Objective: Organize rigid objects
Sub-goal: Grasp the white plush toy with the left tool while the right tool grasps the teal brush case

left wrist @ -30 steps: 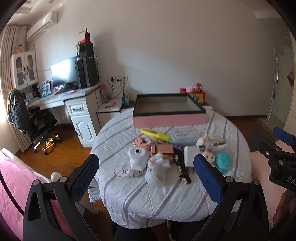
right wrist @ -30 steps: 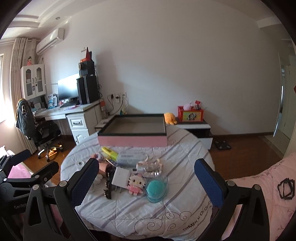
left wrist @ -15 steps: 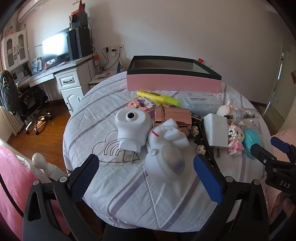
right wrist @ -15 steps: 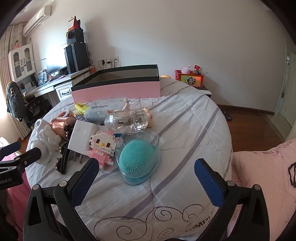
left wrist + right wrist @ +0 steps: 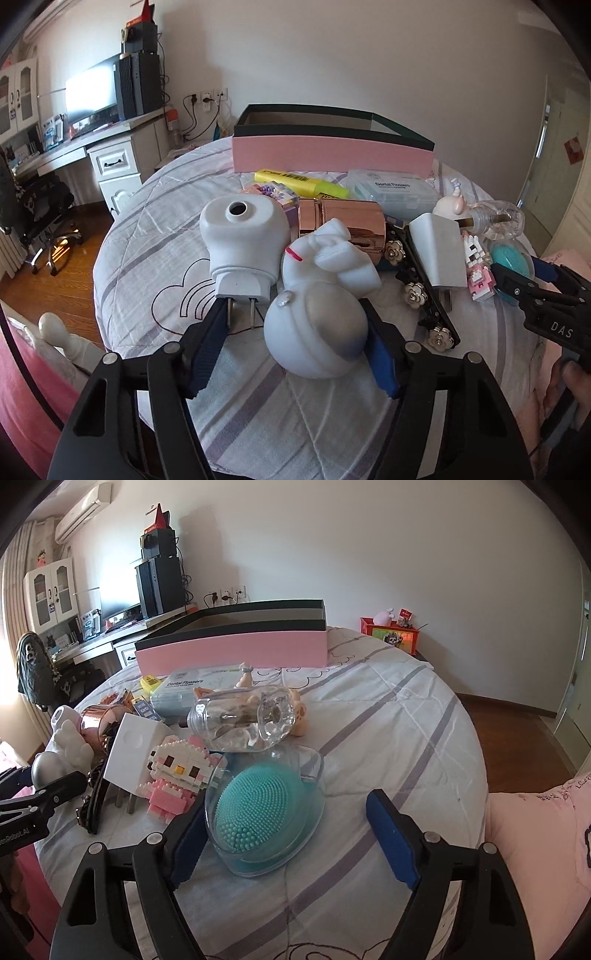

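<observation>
Grip-wise, I am closing my left hand-held gripper [image 5: 293, 341] around the smooth, rounded white plastic figurine [image 5: 317, 314], pads not clearly pressing, while my right hand-held gripper [image 5: 295, 834], unclenched, is narrowing beside the slippery clear-cased teal silicone brush [image 5: 258, 808].

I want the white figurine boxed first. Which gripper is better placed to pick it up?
Left. The left gripper already straddles the white figurine, its jaws just closing in. The right gripper is at the teal brush instead.

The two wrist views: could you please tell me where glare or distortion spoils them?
Left wrist view: the monitor is blown out white; fisheye bends the walls. Right wrist view: window glare washes out the left edge by the chair; dark vignette fills the corners.
</observation>
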Available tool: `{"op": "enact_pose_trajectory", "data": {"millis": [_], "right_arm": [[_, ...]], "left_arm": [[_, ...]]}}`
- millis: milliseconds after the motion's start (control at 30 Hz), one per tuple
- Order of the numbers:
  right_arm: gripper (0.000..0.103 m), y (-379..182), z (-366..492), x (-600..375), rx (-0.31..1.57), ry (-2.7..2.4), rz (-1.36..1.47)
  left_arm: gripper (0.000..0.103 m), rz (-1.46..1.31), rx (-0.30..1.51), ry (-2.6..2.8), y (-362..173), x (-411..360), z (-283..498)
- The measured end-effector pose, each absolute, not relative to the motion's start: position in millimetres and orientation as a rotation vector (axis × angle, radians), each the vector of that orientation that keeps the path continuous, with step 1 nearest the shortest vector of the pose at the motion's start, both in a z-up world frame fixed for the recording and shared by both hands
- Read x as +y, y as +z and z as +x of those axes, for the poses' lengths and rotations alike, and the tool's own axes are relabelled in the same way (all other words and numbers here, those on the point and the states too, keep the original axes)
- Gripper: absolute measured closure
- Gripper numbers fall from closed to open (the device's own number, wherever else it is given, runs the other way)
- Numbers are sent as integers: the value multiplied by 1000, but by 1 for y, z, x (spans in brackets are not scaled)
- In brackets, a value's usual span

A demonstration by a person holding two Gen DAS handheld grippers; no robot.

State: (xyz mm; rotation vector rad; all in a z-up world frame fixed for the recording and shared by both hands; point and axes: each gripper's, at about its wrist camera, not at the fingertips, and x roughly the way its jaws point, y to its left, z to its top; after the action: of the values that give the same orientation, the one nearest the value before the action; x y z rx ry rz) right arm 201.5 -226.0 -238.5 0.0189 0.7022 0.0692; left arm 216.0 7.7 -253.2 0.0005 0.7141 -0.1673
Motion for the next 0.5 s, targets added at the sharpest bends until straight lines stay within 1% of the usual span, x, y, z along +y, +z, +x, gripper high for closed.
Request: {"op": "enact_pose_trajectory", "data": {"millis": [33, 67, 167, 233, 300, 333, 367, 400, 433, 500], "right_arm": [[22, -238, 202, -226, 698, 73, 21], [28, -238, 201, -227, 695, 81, 22], [38, -238, 200, -228, 696, 91, 21], [42, -238, 200, -230, 694, 105, 35], [42, -240, 205, -230, 706, 108, 33], [42, -241, 205, -231, 698, 108, 35], [42, -241, 207, -230, 703, 108, 32], [42, -242, 209, -230, 700, 108, 29], [42, -242, 210, -230, 700, 109, 27], [42, -242, 213, -230, 703, 113, 25]], "left_arm": [[39, -7, 710, -173, -253, 9, 215], [42, -18, 704, -180, -252, 11, 214], [44, -32, 696, -195, -250, 15, 213], [44, -39, 691, -200, -250, 15, 214], [44, -28, 692, -204, -251, 11, 218], [42, -22, 689, -201, -250, 9, 219], [35, -16, 691, -201, -250, 6, 221], [30, -10, 703, -211, -251, 4, 225], [28, -4, 708, -207, -252, 2, 228], [29, 9, 707, -205, -252, -2, 231]]}}
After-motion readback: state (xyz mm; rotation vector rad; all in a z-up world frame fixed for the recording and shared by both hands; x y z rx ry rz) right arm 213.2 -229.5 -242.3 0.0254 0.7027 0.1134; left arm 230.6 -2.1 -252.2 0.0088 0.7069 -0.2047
